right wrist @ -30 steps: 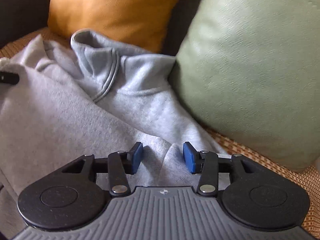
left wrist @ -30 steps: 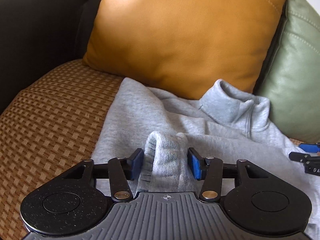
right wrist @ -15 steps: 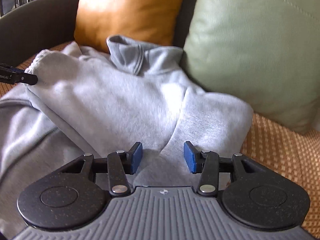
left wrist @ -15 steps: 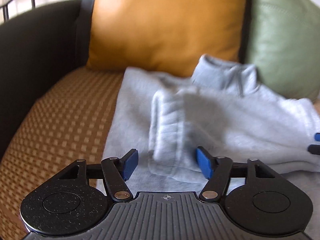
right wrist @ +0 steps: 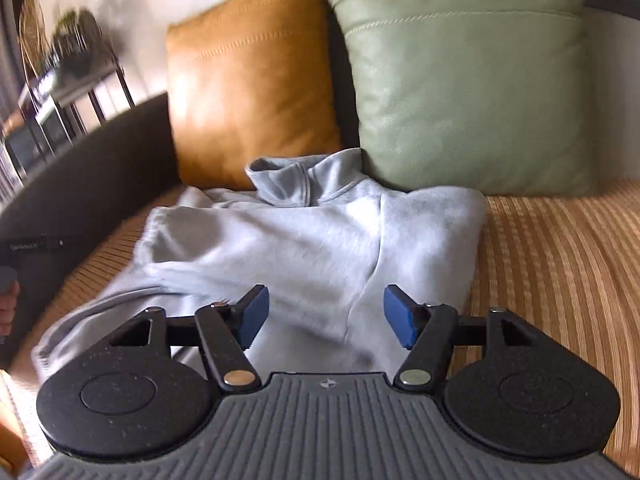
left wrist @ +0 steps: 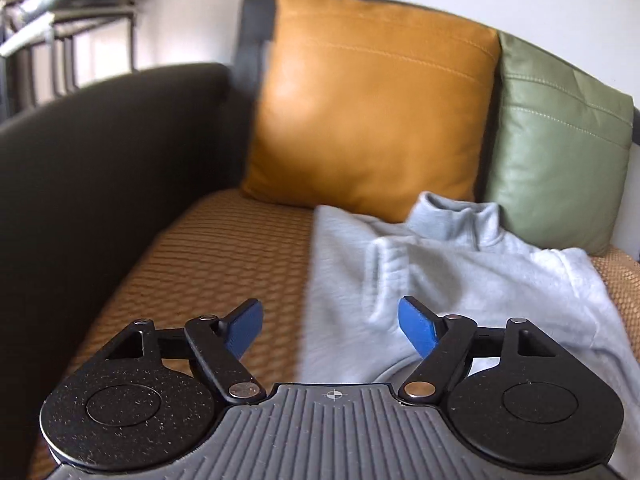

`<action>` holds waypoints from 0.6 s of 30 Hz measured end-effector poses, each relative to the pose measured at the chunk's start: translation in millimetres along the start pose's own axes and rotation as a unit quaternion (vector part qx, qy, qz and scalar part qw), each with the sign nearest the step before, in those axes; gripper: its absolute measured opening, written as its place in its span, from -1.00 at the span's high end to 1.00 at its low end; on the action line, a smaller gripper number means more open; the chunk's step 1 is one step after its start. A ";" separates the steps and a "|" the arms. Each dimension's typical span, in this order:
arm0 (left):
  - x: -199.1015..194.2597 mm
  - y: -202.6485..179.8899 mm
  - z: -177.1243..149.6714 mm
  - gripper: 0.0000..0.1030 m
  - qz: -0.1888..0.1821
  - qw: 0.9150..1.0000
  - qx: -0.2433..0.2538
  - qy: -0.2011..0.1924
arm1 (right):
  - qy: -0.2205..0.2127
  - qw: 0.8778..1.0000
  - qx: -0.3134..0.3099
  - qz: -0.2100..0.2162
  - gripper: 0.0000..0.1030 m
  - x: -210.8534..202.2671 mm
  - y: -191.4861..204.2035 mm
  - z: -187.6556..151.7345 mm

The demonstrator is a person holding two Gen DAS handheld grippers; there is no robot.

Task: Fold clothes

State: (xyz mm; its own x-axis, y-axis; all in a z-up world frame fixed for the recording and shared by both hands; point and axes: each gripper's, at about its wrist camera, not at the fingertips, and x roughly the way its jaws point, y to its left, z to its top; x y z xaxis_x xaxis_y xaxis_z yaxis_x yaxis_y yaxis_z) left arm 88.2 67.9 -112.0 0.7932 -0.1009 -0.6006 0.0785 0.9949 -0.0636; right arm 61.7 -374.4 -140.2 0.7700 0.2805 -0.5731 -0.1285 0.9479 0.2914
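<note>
Left wrist view: left tool [left wrist: 331, 324] spread, nothing between its pads, held above the near left edge of the sweatshirt [left wrist: 460, 280].
Right wrist view: right tool [right wrist: 325, 316] spread, pinching nothing, held over the near middle of the sweatshirt [right wrist: 320, 248].
Sweatshirt: grey, on the sofa seat [right wrist: 552, 264], collar [right wrist: 288, 180] at the far end against the cushions.
Sleeves: one lies folded across the chest, its ribbed cuff [left wrist: 384, 264] pointing to the left; the right shoulder is turned in to a straight right edge.
Hem: near end runs under both tools and out of sight; whether it is folded, I cannot tell.
Orange cushion [left wrist: 368, 112]: far left, just behind the collar.
Green cushion [right wrist: 472, 80]: far right, touching the shoulder.
Armrest [left wrist: 100, 168]: dark, left of the seat, well apart from the cloth.
Stage, judged: sides look turned in and the body is long from near to far, so a lengthwise fold seems due.
Doing it well, judged: pinch both near corners through all layers, lift evenly, carry towards the collar, and lay down without dragging the crossed sleeve loose.
Risk: soft fleece slides on itself; uneven lift would skew the edges.
</note>
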 end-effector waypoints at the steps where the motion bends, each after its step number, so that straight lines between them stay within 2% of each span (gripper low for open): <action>1: -13.4 7.9 -8.7 -0.65 0.010 1.000 0.001 0.003 | -0.005 1.000 0.014 -0.003 -0.36 -16.6 0.1 -12.0; 5: -51.4 34.5 -49.8 -0.64 0.041 0.998 -0.025 0.028 | -0.002 0.996 0.082 -0.019 -0.37 -60.2 -1.7 -61.8; 9: -66.6 48.1 -79.5 -0.64 0.048 0.996 -0.058 0.042 | 0.004 0.990 0.134 -0.034 -0.37 -86.9 -0.3 -98.6; 13: -65.0 50.4 -93.1 -0.65 0.039 0.995 -0.076 0.051 | 0.001 0.985 0.165 -0.040 -0.41 -89.9 -3.7 -110.8; 18: -51.4 43.6 -94.8 -0.69 0.037 0.995 -0.082 0.042 | 0.004 0.979 0.196 -0.050 -0.43 -82.9 -10.6 -118.9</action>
State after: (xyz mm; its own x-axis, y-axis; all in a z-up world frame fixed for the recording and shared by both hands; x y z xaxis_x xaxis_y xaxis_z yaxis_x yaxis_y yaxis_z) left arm -6.4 116.2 -159.5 0.7387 -0.0338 -0.6732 -0.0843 0.9863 -0.1420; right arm -75.1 -389.8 -186.8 0.7617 0.1922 -0.6187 0.1984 0.8398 0.5053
